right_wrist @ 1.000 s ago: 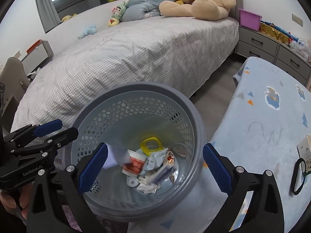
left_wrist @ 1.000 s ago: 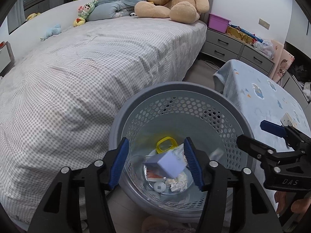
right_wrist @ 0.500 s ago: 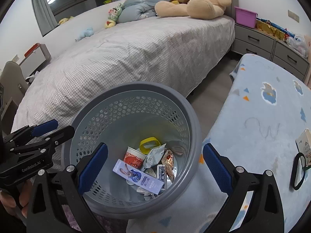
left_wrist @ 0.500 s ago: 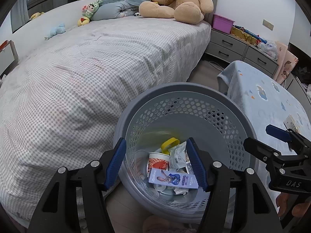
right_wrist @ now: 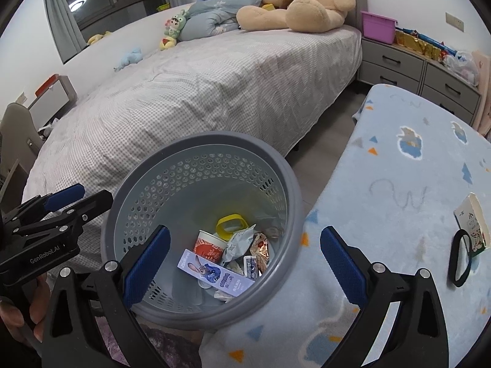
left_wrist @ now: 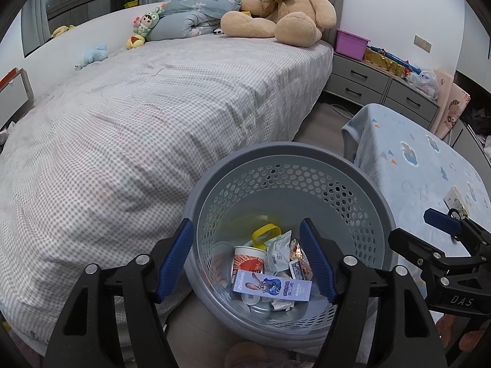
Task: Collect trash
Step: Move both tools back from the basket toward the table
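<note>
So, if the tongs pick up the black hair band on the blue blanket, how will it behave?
The black hair band is a thin closed loop lying flat, so it probably hangs limp and weighs little. It should not roll. On the fuzzy blue blanket, the pads may pinch fabric too.

In the gray basket (left_wrist: 285, 159), the purple carton (left_wrist: 271, 285) and the red-and-white cup (left_wrist: 250, 256) cover the trash beneath them, so the scraps at the bottom cannot be told apart. The carton's print is too small to read. The teddy bear (right_wrist: 307, 3) loses its head to the top edge of the right wrist view. The small box (right_wrist: 474, 224) on the blue blanket (right_wrist: 399, 184) sits warped near the right edge. Only fingertips of a hand (right_wrist: 18, 316) show at the lower left.
</note>
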A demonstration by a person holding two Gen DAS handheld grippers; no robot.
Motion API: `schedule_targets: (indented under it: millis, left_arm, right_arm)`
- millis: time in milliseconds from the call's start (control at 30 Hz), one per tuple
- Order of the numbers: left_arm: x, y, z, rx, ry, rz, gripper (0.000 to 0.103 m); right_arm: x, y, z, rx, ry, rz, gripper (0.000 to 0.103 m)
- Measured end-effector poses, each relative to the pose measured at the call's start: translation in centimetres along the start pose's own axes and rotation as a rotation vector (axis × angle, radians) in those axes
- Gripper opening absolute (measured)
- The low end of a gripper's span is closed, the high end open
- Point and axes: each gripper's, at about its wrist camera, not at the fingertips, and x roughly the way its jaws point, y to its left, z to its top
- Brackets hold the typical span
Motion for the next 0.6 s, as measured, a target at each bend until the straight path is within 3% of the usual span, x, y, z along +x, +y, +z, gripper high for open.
schedule_targets:
  millis: [367,600]
  left_arm:
    - [-1.8,-1.7,0.8,0.023,-0.033,0.003,0.074]
    - [-2.7,-3.9,1.4,0.061,-0.049,-0.056,0.074]
  right_arm:
    - [-2.6,-2.2,-0.4,0.031,-0.033,-0.031,0.096]
    - [-4.8,-4.1,-0.7,0.056,-0.053,-0.079,0.096]
